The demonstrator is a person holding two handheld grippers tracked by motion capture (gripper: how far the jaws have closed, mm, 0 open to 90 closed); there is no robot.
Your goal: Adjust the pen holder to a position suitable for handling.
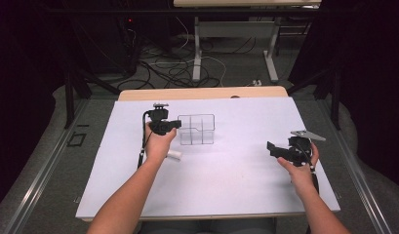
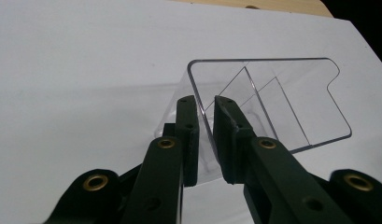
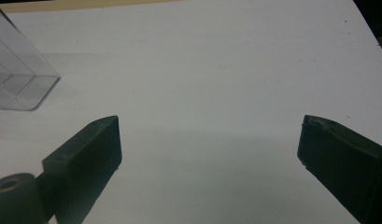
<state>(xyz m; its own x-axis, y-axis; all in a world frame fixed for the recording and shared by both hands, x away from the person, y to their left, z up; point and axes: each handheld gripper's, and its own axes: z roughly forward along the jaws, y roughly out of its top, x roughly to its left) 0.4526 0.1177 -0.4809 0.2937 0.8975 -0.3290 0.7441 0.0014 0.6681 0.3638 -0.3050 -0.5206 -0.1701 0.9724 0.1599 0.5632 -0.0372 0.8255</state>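
Note:
A clear plastic box (image 1: 196,129) with inner dividers stands on the white sheet left of centre. My left gripper (image 1: 176,124) meets the box at its left side. In the left gripper view its jaws (image 2: 205,109) are closed on the box's near wall, and the divided box (image 2: 282,93) stretches away behind them. My right gripper (image 1: 272,148) hovers over the sheet at the right, well apart from the box. In the right gripper view it (image 3: 209,135) stands wide open over bare sheet, with a corner of the box (image 3: 16,79) at the upper left.
A small white cylinder (image 1: 174,156) lies on the sheet beside my left hand. The white sheet (image 1: 226,185) covers most of the wooden table (image 1: 202,92). Beyond the far edge are floor cables (image 1: 172,68) and another table's legs.

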